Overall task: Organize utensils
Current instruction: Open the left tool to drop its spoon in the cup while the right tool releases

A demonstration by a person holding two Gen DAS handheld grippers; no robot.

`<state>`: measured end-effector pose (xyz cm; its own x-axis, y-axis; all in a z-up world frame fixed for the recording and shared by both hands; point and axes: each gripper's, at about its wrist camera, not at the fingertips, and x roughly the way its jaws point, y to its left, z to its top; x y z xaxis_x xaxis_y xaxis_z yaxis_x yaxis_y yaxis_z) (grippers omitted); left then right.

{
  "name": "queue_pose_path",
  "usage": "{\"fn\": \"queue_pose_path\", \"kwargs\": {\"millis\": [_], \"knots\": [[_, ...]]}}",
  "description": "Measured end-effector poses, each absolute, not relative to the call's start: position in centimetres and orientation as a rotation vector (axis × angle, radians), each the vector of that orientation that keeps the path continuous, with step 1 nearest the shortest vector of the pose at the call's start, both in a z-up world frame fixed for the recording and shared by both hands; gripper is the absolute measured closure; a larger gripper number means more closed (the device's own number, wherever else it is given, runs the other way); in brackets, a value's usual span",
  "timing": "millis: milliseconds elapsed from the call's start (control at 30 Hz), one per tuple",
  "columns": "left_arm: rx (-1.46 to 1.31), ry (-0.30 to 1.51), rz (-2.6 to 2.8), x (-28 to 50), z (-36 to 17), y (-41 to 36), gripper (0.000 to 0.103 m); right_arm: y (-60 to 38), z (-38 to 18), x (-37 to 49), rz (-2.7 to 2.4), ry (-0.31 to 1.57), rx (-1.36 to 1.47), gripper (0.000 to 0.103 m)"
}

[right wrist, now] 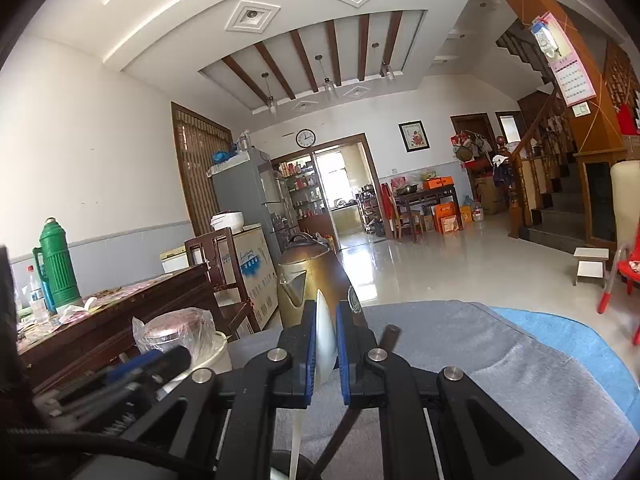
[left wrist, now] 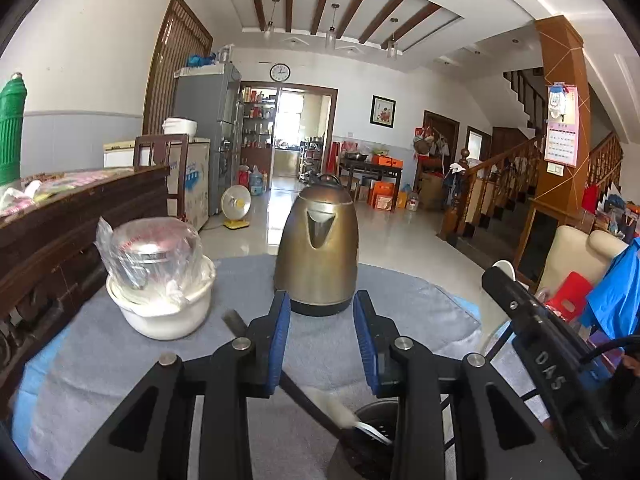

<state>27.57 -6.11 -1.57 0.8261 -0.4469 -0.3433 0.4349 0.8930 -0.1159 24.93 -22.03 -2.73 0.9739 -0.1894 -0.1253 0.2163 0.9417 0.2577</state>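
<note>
White plastic spoon (right wrist: 325,330), clamped edge-on in my right gripper (right wrist: 324,320), hangs above the grey mat (right wrist: 480,360), not yet stowed; my left gripper (left wrist: 322,320) stands apart on nothing. One dark holder (left wrist: 374,412) below it has one white utensil (left wrist: 340,410) in it and one dark stick (left wrist: 304,396) leaning in. I count one kettle (left wrist: 318,248) and one bowl (left wrist: 160,312).

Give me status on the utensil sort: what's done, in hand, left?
Done: a white utensil already pokes out of the dark holder below the left gripper.
In hand: the right gripper is shut on a white spoon, held up near the kettle.
Left: the left gripper is open and empty; a dark chopstick lies on the grey cloth. The spoon is not yet in the holder.
</note>
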Motion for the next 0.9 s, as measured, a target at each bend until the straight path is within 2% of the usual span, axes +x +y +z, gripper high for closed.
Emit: {"fn": "queue_pose_path", "kwargs": {"millis": [100, 267, 333, 433, 467, 500, 533, 567, 600, 633, 767, 900], "knots": [[-0.056, 0.343, -0.459, 26.6, -0.3, -4.3, 0.069, -21.4, -2.6, 25.2, -0.198, 0.096, 0.25, 0.093], [-0.102, 0.286, -0.378, 24.0, 1.2, 0.3, 0.044, -19.8, -3.2, 26.0, -0.161, 0.136, 0.189, 0.093], [-0.092, 0.294, -0.353, 23.1, 1.0, 2.0, 0.037, -19.5, -3.6, 26.1, -0.131, 0.181, 0.18, 0.091], [-0.041, 0.325, -0.305, 21.9, -0.1, 4.0, 0.033, -19.8, -3.9, 25.9, -0.101, 0.268, 0.199, 0.089], [-0.025, 0.348, -0.293, 21.5, -0.7, 4.6, 0.032, -20.1, -3.9, 25.6, -0.094, 0.287, 0.213, 0.088], [-0.014, 0.369, -0.284, 21.2, -1.2, 5.0, 0.032, -20.6, -3.8, 25.1, -0.082, 0.304, 0.241, 0.082], [-0.007, 0.4, -0.275, 20.8, -1.9, 5.5, 0.032, -20.8, -3.8, 24.7, -0.074, 0.307, 0.26, 0.072], [-0.006, 0.427, -0.27, 20.7, -2.4, 5.9, 0.032, -21.4, -3.6, 24.0, -0.063, 0.305, 0.294, 0.067], [-0.007, 0.464, -0.268, 20.5, -3.1, 6.3, 0.032, -21.7, -3.3, 23.4, -0.07, 0.297, 0.312, 0.054], [-0.009, 0.5, -0.269, 20.2, -3.7, 6.5, 0.032, -22.0, -3.0, 22.6, -0.078, 0.286, 0.325, 0.049], [-0.03, 0.598, -0.273, 18.4, -5.9, 7.4, 0.032, -23.5, -2.1, 18.6, -0.104, 0.241, 0.367, 0.05], [-0.026, 0.713, -0.326, 16.0, -8.6, 6.9, 0.032, -24.3, -3.0, 14.6, -0.094, 0.304, 0.368, 0.057]]}}
